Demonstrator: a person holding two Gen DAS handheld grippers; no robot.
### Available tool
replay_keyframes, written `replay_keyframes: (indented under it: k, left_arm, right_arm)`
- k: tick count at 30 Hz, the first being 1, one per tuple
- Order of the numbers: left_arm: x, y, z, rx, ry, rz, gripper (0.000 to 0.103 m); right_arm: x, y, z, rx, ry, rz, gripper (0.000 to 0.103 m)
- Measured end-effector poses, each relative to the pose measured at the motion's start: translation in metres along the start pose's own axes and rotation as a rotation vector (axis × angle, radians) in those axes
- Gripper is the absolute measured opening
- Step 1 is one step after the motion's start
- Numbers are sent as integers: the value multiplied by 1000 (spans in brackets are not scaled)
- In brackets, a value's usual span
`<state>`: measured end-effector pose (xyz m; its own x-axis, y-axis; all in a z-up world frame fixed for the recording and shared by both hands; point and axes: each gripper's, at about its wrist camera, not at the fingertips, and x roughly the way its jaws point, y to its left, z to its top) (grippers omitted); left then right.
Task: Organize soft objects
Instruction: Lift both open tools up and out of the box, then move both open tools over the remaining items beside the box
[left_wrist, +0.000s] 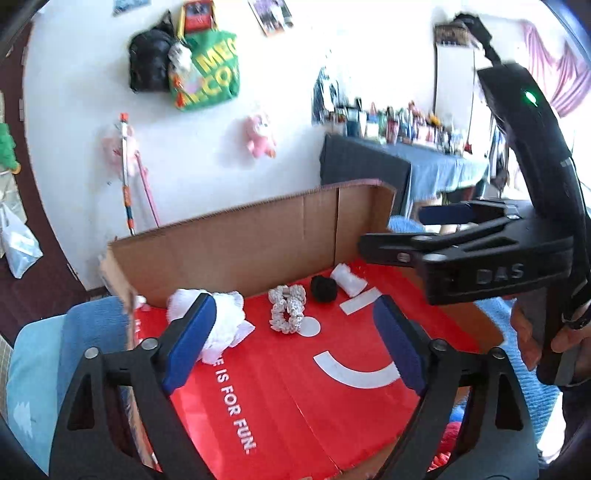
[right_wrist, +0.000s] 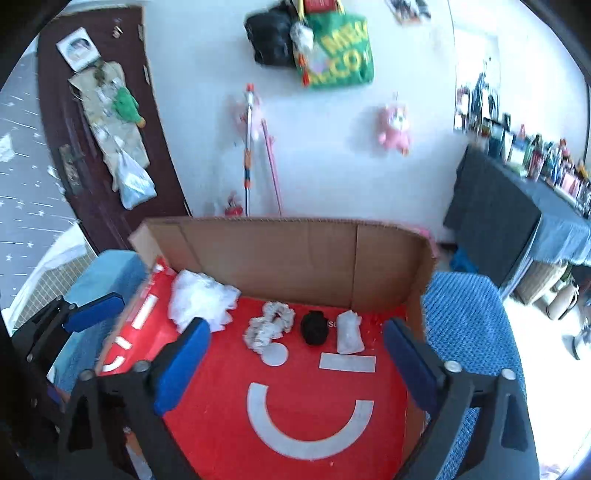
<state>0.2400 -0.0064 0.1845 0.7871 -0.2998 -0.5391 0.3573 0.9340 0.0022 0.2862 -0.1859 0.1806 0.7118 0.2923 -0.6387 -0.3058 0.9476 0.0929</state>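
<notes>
Between the blue-padded fingers of the left gripper (left_wrist: 291, 343) nothing is held; its jaws are spread wide above the red printed liner (left_wrist: 295, 398) of the shallow brown cardboard box (left_wrist: 258, 236). Likewise, the right gripper (right_wrist: 295, 365) is seen with its pads well apart and empty over the same red floor, its black body and the hand (left_wrist: 535, 343) around its handle showing at the right of the left wrist view. Farther out, along the box's back wall, four soft things are laid in a row: a crumpled white fluffy cloth (right_wrist: 201, 299) at the left corner, a white and grey knitted scrunchie (right_wrist: 269, 325) beside it, a small black woolly ball (right_wrist: 314, 326) next, and a folded white cloth roll (right_wrist: 349, 332) at the right, each apart from its neighbour. From this it is judged that a placing step is finished and that both grippers are free. No soft thing is seen outside the box in either view, so whether more is left cannot be told. Should the row need tidying, a descent onto the loose white cloth would be called for, with the jaws closed gently on its bulk.
</notes>
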Motion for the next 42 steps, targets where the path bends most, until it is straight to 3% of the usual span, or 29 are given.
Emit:
replay_keyframes:
  k: [8,18,21,27,35,42]
  left_arm:
    - [-62,-2,-28,-54,-138,31,97]
    - [-122,-21,-80,-96,-241,78,99]
    - [-127,-25,-96,-106,-242,72,99]
    - [-135,-34,-131,-128,-254,143,99]
    - [-126,-37,-164,-151,-204,180,99]
    - [-106,-41,-188,-154,-125,189,99]
  right_arm:
    - [-70,12,-33,-30,-149,-30,103]
    - [-134,27,-108,-42,-273,-36,103]
    - [-143,33,-131,-55,-299,-59,103]
    - [-151,39,-174,-51,-344,-107,103]
    - [-134,33,-218,-8,-308,-146,103]
    - [-115,25,-245,35,-267,-124,103]
